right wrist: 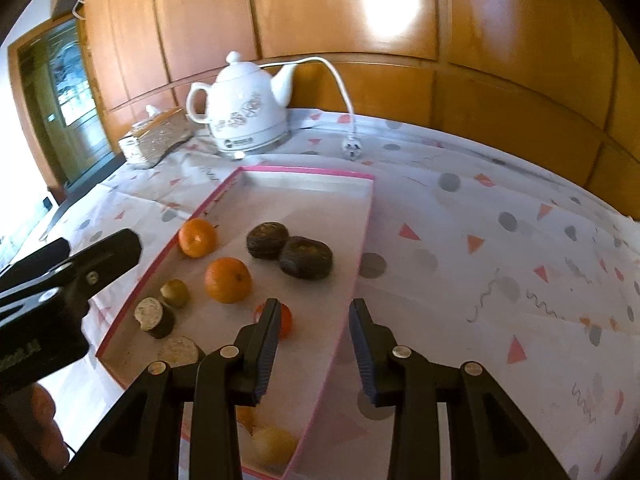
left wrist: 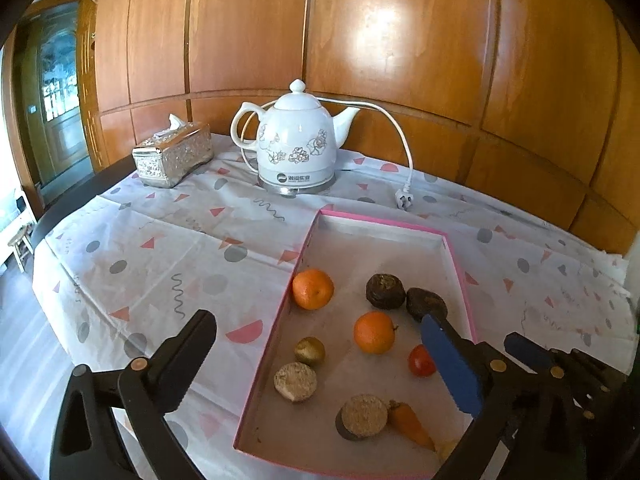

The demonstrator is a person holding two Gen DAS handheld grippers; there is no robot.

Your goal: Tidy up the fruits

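Black tongs fill the bottom of both views. The left tongs [left wrist: 320,364] stand wide apart with nothing between them, one tip over the tabletop [left wrist: 140,248] at lower left, the blue-padded tip over the pink-rimmed box [left wrist: 380,222]. The right tongs [right wrist: 314,344] are a little apart and clamp nothing; they straddle the box's right wall low in the frame, with a small red fruit [right wrist: 286,318] just behind the left pad.

Every fruit in view lies inside the box: near the bottom edge an orange carrot-like piece [left wrist: 408,422] and two pale cut rounds [left wrist: 295,381], then a yellowish ball [left wrist: 310,351], two oranges [left wrist: 374,332], and two dark wrinkled fruits [left wrist: 386,290] toward the middle. Farther off, in the upper part of the frame, stand a white kettle [left wrist: 296,140] and a silver tissue box [left wrist: 172,156].

Both tongs seem to be between grasps. Nothing loose shows on the cloth, so the next move probably calls for tidying fruits within the box, or finishing.
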